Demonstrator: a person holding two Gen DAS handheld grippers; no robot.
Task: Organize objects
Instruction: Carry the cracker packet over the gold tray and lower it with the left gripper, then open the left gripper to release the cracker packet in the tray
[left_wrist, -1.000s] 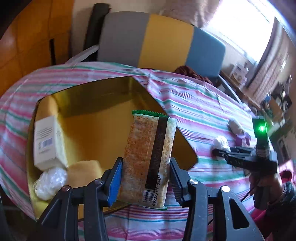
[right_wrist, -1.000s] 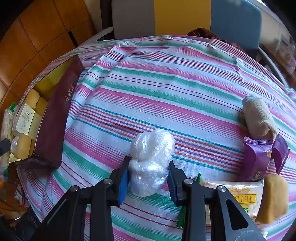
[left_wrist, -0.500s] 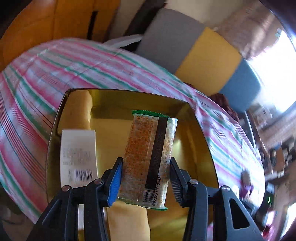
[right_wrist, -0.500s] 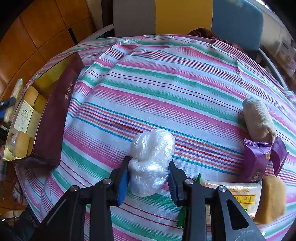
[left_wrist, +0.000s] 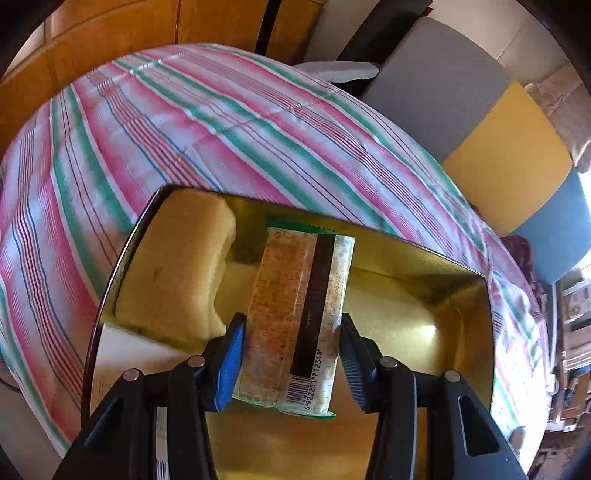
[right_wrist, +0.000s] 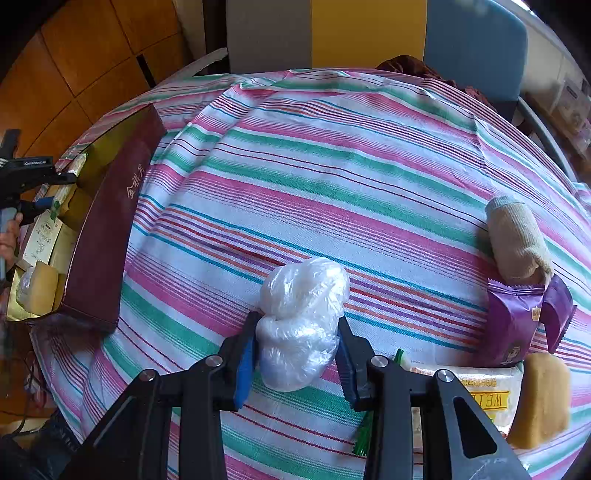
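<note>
Hanging over the box (left_wrist: 476, 332), the left gripper (left_wrist: 291, 354) is clamped on the packet (left_wrist: 299, 317) — long axis pointing ahead, open floor below-right; right gripper (right_wrist: 295, 350) pinches the bag (right_wrist: 301, 321) on the cloth (right_wrist: 332, 166) — box well left.

Home dining room. Desk under striped cloth (right_wrist: 332, 155); padded chair (left_wrist: 480, 110) in grey, yellow, blue panels pulled close; orange floor tiles (right_wrist: 74, 55); cluttered shelves (left_wrist: 572, 332) by window.
</note>
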